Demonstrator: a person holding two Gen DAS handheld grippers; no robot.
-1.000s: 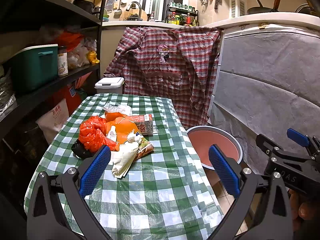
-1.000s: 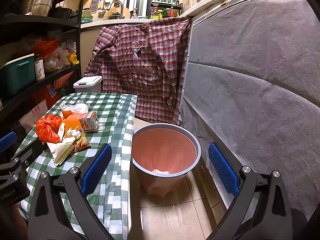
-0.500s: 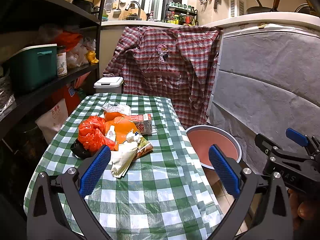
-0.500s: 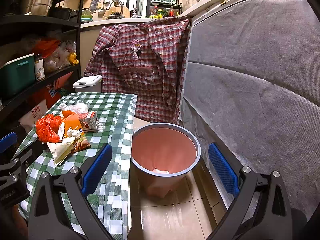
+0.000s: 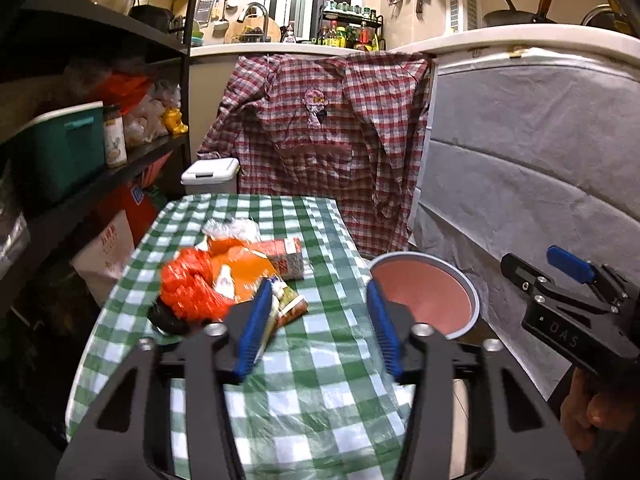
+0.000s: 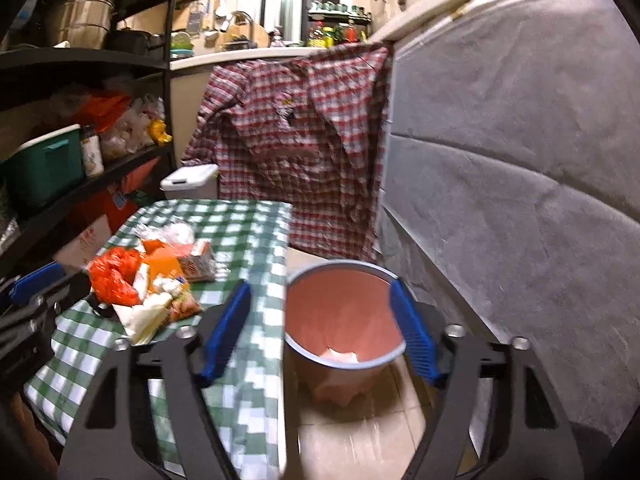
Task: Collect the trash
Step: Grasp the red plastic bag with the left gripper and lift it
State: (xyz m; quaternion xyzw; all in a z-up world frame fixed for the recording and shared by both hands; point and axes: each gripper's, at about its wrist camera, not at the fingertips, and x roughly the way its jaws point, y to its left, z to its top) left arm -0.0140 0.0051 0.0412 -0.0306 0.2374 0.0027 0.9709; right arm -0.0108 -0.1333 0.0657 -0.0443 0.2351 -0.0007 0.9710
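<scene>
Both empty, L hand-held gripper (image 5: 316, 328) part-open, R hand-held gripper (image 6: 320, 332) wide over bin (image 6: 344, 320) beside counter (image 5: 320, 360); trash pile (image 5: 224, 280) mid-counter w/ loose, overlapping bags, so risk: pinch snags neighbours, drags pieces off counter edge.

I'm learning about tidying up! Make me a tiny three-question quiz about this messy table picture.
1. True or false: the left gripper holds a piece of trash.
2. Where does the pink trash bin stand? A) on the table B) on the floor beside the table C) on the shelf
3. Fill in: the trash pile lies on a green and white ____ tablecloth.

Key: 1 false, both grippers are open and empty; 2 B; 3 checked.
</scene>
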